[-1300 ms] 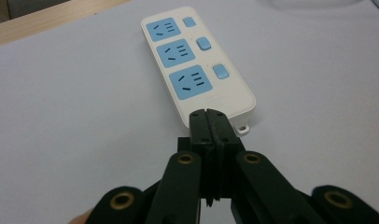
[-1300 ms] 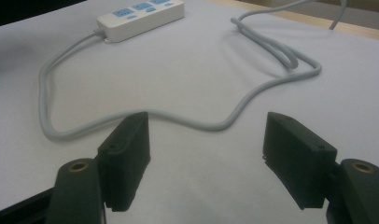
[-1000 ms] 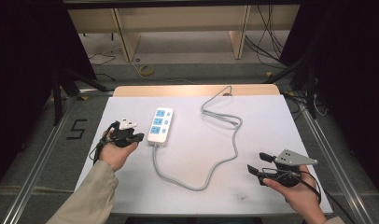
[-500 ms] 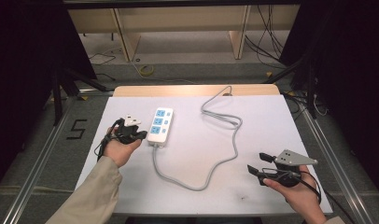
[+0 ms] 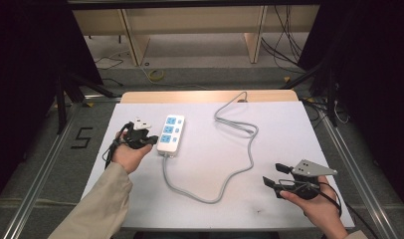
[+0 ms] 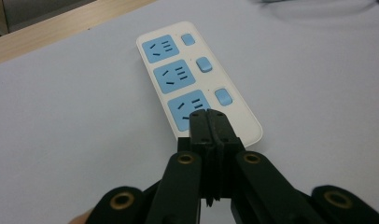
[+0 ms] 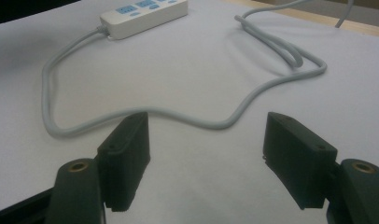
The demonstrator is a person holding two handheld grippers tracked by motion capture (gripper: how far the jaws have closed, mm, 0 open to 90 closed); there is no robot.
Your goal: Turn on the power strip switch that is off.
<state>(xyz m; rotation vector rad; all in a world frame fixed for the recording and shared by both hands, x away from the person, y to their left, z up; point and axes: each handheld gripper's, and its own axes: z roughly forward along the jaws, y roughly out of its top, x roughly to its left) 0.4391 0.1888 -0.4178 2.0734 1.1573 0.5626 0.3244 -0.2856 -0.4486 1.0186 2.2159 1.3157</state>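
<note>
While my left gripper point(image 6: 210, 116), jaws pressed together, hovered at the power strip's point(image 6: 197, 74) six o'clock socket, I judged a switch-press next; right gripper point(image 7: 206, 140) gaped wide.

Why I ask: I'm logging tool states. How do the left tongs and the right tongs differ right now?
The left tongs are shut with nothing between them; the right tongs stand wide open. The left tongs point at the power strip close up; the right tongs sit far from it, facing its grey cable. Both have black jaws and are hand-held.

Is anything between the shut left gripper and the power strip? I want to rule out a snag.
Nothing visible. The left gripper, jaws shut, hovers by the power strip near its end socket; only bare white table lies around it.
</note>
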